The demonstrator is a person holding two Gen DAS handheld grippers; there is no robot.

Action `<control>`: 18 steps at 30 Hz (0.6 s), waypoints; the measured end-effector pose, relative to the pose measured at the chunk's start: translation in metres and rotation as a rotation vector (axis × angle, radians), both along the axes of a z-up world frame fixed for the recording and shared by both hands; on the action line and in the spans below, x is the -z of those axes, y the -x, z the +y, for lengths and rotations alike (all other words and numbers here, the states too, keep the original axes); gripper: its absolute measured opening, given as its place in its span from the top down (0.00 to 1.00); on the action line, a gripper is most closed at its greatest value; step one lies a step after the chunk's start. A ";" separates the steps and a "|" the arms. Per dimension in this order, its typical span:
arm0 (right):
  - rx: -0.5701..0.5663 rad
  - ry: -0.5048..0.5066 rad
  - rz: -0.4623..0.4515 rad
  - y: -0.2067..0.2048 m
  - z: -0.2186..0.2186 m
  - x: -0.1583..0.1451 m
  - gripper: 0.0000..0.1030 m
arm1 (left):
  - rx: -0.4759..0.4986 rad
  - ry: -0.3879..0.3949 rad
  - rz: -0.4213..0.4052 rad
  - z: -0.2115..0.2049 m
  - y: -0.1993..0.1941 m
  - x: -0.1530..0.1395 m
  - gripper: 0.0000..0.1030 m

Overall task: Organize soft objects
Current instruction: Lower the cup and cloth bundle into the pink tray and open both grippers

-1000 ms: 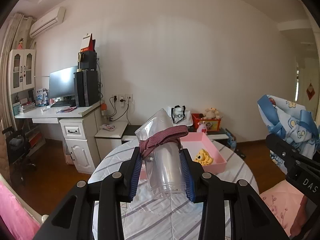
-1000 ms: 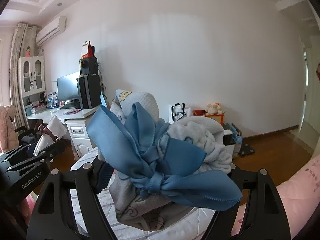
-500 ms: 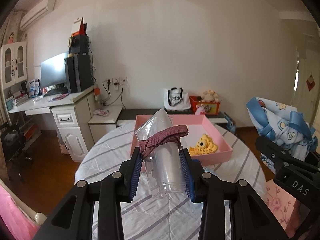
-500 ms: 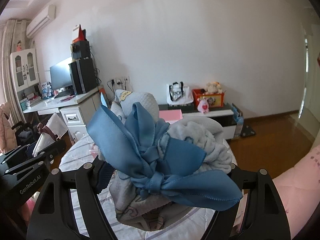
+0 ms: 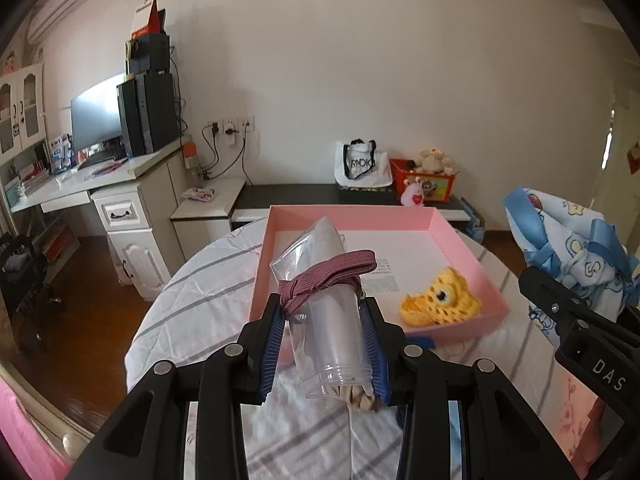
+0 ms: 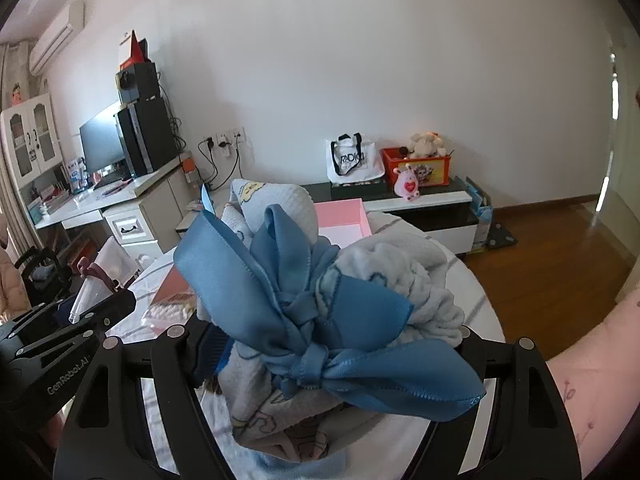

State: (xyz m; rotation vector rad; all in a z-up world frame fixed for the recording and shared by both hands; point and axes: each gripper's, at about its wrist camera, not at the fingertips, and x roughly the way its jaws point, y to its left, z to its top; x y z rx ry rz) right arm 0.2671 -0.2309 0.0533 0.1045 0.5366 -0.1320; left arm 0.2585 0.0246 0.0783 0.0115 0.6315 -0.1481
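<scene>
My left gripper (image 5: 325,340) is shut on a clear plastic bag (image 5: 325,320) tied with a maroon band (image 5: 324,278); it hangs over the near left edge of the pink tray (image 5: 464,240). A yellow knitted toy (image 5: 440,300) lies in the tray's near right corner. My right gripper (image 6: 332,364) is shut on a rolled baby blanket tied with a blue ribbon (image 6: 320,304), which fills that view and hides the fingertips. The blanket bundle (image 5: 568,256) also shows at the right of the left wrist view, beside the tray. The left gripper (image 6: 80,320) appears low left in the right wrist view.
The tray sits on a round table with a striped white cloth (image 5: 200,292). Behind it stand a white desk with a monitor (image 5: 96,120), a low cabinet (image 5: 304,192) with a tote bag and a red toy box (image 5: 424,178). Wooden floor lies around.
Both grippers have moved toward the table with their loads; the pink tray and yellow toy now look nearer and lower in the left wrist view. Neither grip has changed.
</scene>
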 end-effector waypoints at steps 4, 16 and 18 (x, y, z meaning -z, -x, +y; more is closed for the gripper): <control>-0.001 -0.004 0.028 -0.026 -0.003 0.005 0.27 | -0.001 -0.001 0.035 -0.006 -0.050 -0.001 0.66; 0.009 0.008 0.108 -0.102 -0.011 0.023 0.27 | 0.002 -0.033 0.118 -0.029 -0.203 0.004 0.66; 0.005 0.020 0.129 -0.113 -0.009 0.029 0.27 | -0.003 -0.044 0.142 -0.032 -0.228 0.010 0.66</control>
